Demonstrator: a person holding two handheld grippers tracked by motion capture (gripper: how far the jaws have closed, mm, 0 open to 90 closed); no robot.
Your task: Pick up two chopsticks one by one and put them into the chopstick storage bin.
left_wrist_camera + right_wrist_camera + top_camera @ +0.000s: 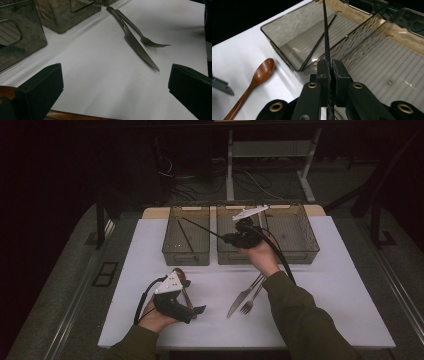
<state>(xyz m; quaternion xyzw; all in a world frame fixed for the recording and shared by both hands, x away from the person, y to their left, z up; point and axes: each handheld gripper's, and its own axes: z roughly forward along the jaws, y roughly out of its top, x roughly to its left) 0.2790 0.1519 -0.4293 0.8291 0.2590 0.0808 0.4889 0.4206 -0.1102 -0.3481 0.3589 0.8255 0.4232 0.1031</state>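
My right gripper (235, 238) hovers over the middle bin (230, 259), shut on a thin black chopstick (202, 227) that reaches left over the left bin (186, 256). In the right gripper view the jaws (330, 66) pinch that chopstick (326, 37), and a second chopstick (319, 41) lies slanted inside the left bin (277, 47). My left gripper (192, 295) rests open near the table's front left, over the handle of a wooden spoon (182, 276). A knife (136, 43) and a fork (147, 41) lie ahead of its wide jaws (115, 85).
Three smoky translucent bins stand in a row at the back of the white mat; the right bin (295, 255) has its floor in view. The knife (240, 300) and fork (252, 299) lie side by side at the front centre. The wooden spoon (259, 75) lies left of the bins.
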